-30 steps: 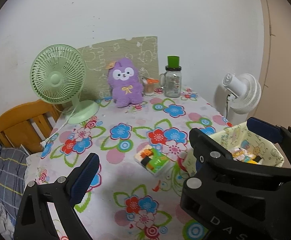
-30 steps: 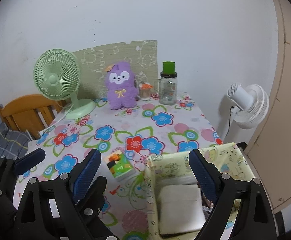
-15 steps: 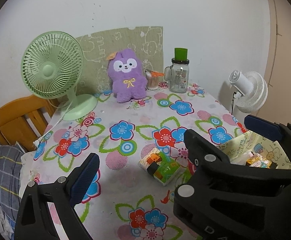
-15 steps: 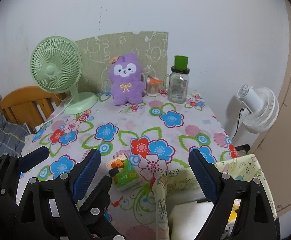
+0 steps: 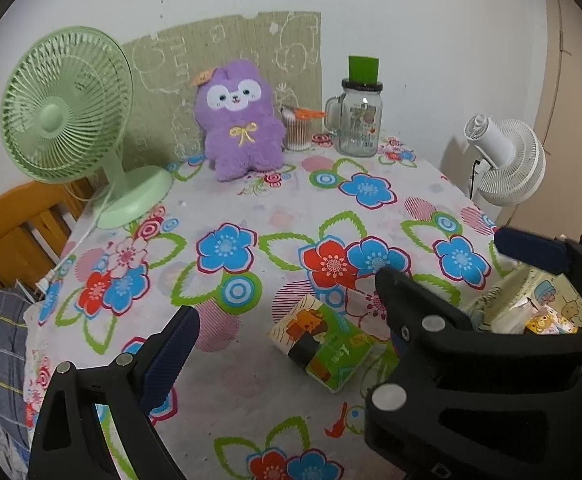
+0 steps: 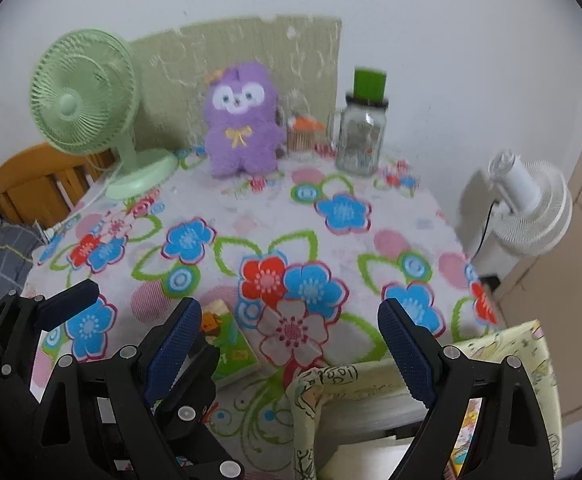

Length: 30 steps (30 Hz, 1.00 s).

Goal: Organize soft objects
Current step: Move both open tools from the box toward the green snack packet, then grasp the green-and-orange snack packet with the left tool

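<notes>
Both tongs are above the near edge of the bench (image 5: 275, 216), which has a flowered cloth, and both are empty. The right tongs (image 6: 289, 336) stand wide open, and between the blue pads (image 6: 173, 344) there is only the cloth to see. The left tongs (image 5: 287, 320) are also spread wide, with nothing between the pads.

The soft things of the task are in two places. The purple plush toy (image 5: 240, 120) sits upright at the far side of the bench, against the green board, between the green fan (image 5: 67, 108) and the small cup of cotton swabs (image 5: 297, 132). The small tissue pack (image 5: 325, 342) lies flat near the front, just beside the fabric basket (image 6: 503, 344), which stands at the right front corner and already holds some folded white things.

I judge that this is the approach step: nothing is gripped yet. The tissue pack is the nearest thing, so probably it comes first. The next move asks to lower one of the tongs over the pack, put the pads on its two long sides, close softly, and then carry it over the rim of the basket
</notes>
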Each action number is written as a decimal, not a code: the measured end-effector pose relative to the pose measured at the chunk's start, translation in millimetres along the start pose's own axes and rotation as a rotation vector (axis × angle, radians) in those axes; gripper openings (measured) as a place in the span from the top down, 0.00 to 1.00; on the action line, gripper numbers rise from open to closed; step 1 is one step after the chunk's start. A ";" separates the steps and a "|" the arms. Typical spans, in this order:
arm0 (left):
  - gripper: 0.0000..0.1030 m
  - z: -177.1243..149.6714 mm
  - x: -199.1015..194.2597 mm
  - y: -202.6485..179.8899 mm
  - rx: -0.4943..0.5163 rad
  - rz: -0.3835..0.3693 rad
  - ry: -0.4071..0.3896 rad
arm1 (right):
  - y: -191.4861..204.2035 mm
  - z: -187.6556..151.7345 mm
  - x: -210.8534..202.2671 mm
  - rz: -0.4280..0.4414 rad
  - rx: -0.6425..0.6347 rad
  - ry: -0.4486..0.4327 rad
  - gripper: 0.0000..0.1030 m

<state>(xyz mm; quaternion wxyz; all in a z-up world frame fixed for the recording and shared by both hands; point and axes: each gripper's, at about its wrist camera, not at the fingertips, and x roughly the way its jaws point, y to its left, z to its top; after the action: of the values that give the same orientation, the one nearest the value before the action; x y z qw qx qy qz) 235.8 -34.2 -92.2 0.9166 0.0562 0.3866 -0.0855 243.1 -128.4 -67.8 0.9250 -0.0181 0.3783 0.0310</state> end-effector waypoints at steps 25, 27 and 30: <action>0.15 -3.2 64.7 1.9 0.027 -0.074 0.183 | -5.6 8.6 59.2 -0.073 -0.080 0.308 0.10; 0.21 -4.3 70.2 1.4 0.026 -0.093 0.207 | -5.2 8.7 65.1 -0.074 -0.103 0.337 0.11; 0.23 -6.5 77.6 0.6 0.027 -0.109 0.234 | -4.4 8.4 72.9 -0.086 -0.129 0.376 0.11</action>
<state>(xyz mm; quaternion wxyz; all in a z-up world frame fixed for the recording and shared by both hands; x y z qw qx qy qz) 284.6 -41.4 -152.4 0.8582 0.0572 0.4923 -0.1335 301.2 -129.2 -112.8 0.8354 -0.0992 0.5405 0.0115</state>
